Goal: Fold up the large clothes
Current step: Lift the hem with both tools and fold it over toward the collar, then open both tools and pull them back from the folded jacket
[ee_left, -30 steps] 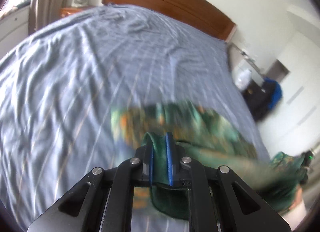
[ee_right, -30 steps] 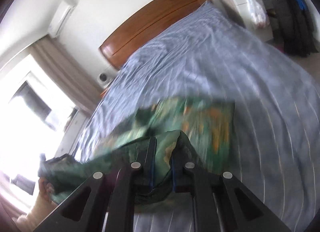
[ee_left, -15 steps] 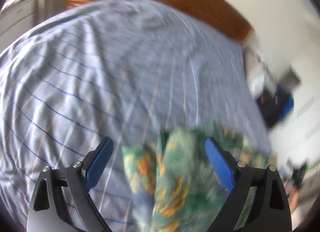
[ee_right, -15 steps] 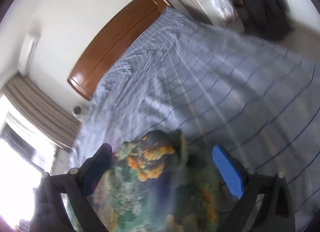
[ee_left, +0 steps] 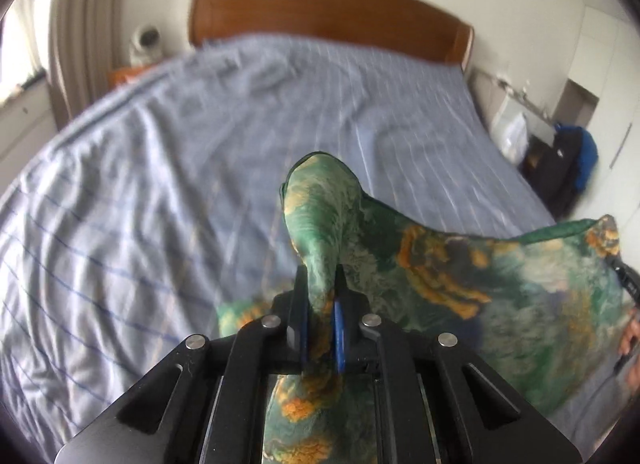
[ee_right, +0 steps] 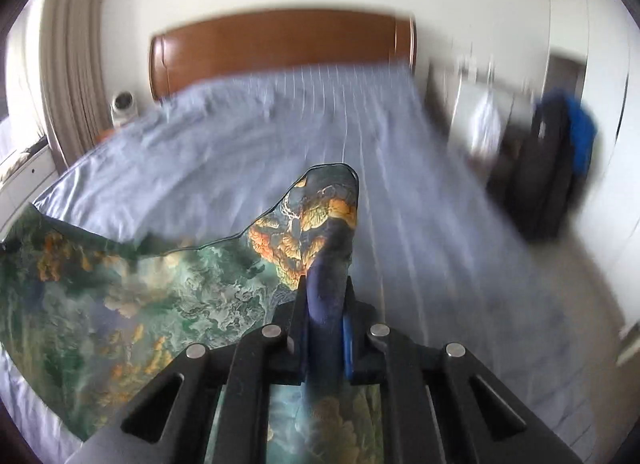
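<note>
Green-and-orange printed cloth fills both sets of jaws: the left gripper [ee_left: 320, 296] is clamped tight on a corner of the garment [ee_left: 480, 272], a tongue of fabric standing up past the fingertips toward 12 o'clock. The right gripper [ee_right: 325, 304] is likewise pinched narrow on another corner of the garment [ee_right: 160, 288], its tip also rising at 12.

From the left jaws the cloth spreads toward 3 o'clock, its dark hemmed top edge sagging between the two held corners; from the right jaws it spreads toward 9 o'clock. It hangs above the bed [ee_left: 160, 168], whose blue striped sheet lies wrinkled and open from 9 round to 1 o'clock. A wooden headboard [ee_left: 320, 12] closes off 12 o'clock. Dark bags with a blue item [ee_right: 560, 160] stand beside the bed's edge at 2 o'clock, blurred.
</note>
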The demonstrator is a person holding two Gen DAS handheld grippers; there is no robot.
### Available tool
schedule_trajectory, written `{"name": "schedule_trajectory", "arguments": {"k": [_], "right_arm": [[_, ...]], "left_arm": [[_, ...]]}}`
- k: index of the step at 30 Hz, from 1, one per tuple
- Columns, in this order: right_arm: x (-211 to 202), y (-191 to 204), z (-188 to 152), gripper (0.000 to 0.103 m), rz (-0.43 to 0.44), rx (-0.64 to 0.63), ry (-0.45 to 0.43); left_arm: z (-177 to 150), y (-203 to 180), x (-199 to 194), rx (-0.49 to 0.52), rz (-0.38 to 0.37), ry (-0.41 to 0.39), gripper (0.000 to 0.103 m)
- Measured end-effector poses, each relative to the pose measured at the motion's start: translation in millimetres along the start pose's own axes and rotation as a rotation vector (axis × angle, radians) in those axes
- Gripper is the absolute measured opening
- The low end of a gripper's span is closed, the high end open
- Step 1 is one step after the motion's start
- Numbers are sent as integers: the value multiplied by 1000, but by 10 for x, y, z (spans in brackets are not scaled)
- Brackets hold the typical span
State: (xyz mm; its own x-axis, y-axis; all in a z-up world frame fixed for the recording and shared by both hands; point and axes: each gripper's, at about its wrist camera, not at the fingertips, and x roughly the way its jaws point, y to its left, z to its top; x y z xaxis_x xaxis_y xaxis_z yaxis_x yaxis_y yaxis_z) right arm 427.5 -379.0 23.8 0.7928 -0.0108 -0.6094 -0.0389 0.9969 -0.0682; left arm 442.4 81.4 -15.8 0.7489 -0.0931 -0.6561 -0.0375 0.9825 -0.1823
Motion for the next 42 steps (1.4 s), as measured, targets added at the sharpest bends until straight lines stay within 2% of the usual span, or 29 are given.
{"name": "schedule_trajectory", "arguments": {"k": [1,3,4,5,6,7,8,11,13,14,15,16,17,18,19,20,21,22,24,27,32,36,38,42], "right_arm": [[18,33,25,12,-20,-5,-23],[312,57,-27,12,-39,13,26],[509,63,-111,12,-52,17,76],[783,68,-275,12,-53,26,164],[991,69,-425,14,-48,38,235],[1157,86,-601,15,-45,47,286],[1236,145,-757,15,-48,32,293],[1191,260,-866,16,-104,-23,218],[1198,175,-882,17,-79,17,211],[1184,108,-889,18,-64,49,207],[1175,69,-898,23,-49,73,203],[1164,42,-903,25,-32,93,200],[1225,35,-850,28,-15,112,197],[1224,10,-853,36,6,135,195],[1175,-40,-827,46,27,162,191],[1062,-122,-803,70,53,210,171],[963,-179,-774,87,78,251,141],[813,-243,-760,90,92,289,99],[496,-305,-764,91,78,311,33],[5,-254,-911,91,56,262,13],[-746,36,-1511,95,80,178,34],[-941,292,-2062,96,75,133,113],[-973,409,-2326,96,72,118,144],[-946,466,-2581,96,72,130,153]], "left_arm": [[-47,12,94,0,25,4,8],[-263,73,527,6,72,99,9],[-452,139,773,-9,85,167,10],[-599,170,907,-11,86,197,12],[-758,173,989,8,83,186,12],[-832,135,979,39,99,143,13],[-852,97,964,60,115,121,13],[-839,103,1021,57,118,116,18],[-831,132,1035,39,114,114,21],[-840,105,1017,40,123,109,29],[-836,141,1002,39,137,97,33],[-840,140,962,36,146,88,42],[-841,138,897,28,157,88,57],[-803,161,840,18,162,90,66],[-765,176,731,4,157,85,84],[-739,202,597,-13,136,59,90],[-726,222,425,-28,106,20,90],[-723,231,251,-39,87,-4,90],[-759,218,-25,-47,67,-18,91],[-913,109,-430,-23,47,-19,93],[-1398,-212,-941,60,-1,9,98],[-1845,-574,-1014,137,9,89,98],[-2010,-748,-990,167,17,102,98],[-2261,-1060,-812,203,32,105,98]]}}
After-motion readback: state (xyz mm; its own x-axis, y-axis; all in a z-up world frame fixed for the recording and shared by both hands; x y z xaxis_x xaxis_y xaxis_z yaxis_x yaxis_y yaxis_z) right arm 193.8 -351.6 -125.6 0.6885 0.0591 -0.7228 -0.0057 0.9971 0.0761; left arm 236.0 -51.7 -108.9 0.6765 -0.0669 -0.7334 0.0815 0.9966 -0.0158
